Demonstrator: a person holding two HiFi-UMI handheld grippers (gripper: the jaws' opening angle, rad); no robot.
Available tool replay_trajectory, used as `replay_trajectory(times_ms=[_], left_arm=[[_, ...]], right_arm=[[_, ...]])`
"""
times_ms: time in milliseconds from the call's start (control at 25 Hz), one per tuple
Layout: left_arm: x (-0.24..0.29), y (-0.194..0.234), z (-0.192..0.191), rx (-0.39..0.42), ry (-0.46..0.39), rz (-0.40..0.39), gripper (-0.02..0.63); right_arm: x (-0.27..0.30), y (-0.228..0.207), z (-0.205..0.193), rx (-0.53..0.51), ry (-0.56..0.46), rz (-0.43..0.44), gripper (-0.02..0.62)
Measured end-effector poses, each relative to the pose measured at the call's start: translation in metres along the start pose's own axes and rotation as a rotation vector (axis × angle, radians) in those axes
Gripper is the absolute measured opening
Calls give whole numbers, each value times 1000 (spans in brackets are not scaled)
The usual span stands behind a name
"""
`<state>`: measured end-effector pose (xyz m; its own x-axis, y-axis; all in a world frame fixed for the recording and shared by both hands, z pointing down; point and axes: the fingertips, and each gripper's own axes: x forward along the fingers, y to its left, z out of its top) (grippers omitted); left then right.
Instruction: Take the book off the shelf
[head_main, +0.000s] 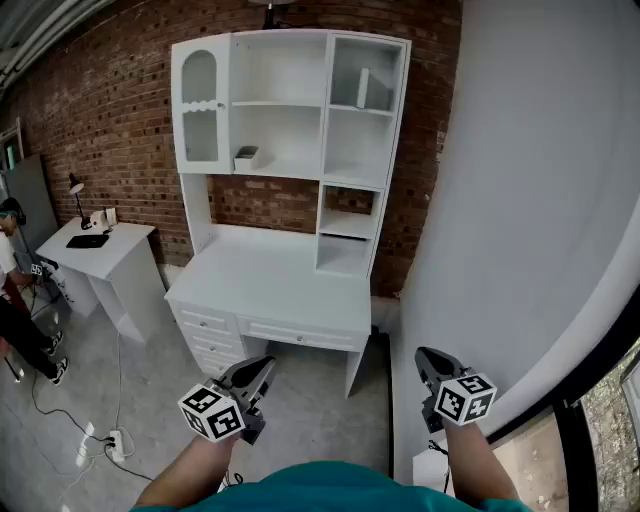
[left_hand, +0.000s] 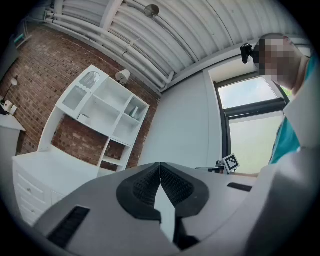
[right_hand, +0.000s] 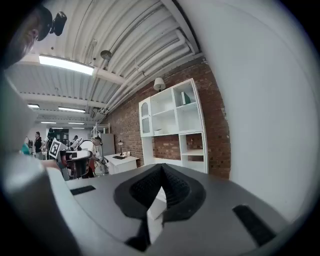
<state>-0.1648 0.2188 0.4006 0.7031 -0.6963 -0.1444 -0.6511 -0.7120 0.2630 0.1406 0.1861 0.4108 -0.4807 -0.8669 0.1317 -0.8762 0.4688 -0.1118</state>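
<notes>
A thin pale book (head_main: 363, 88) stands upright in the top right compartment of the white shelf unit (head_main: 290, 100) above the white desk (head_main: 270, 285). The book (left_hand: 134, 112) shows small in the left gripper view, and greenish (right_hand: 185, 98) in the right gripper view. Both grippers hang low, well short of the desk and far from the shelf. My left gripper (head_main: 262, 372) (left_hand: 160, 165) is shut with nothing between its jaws. My right gripper (head_main: 428, 358) (right_hand: 162, 166) is shut too, and holds nothing.
A small box (head_main: 246, 157) sits on the middle shelf. A grey wall (head_main: 520, 200) rises close on the right. At left stand a white side table (head_main: 95, 250) with a lamp and a person (head_main: 15, 300). A power strip (head_main: 112, 440) and cables lie on the floor.
</notes>
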Motion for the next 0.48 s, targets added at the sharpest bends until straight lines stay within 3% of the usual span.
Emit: replay_trajectory(times_ms=[480], left_arm=[[19, -18, 1, 1, -14, -4, 17]], right_arm=[[-6, -19, 7, 26, 16, 5, 21]])
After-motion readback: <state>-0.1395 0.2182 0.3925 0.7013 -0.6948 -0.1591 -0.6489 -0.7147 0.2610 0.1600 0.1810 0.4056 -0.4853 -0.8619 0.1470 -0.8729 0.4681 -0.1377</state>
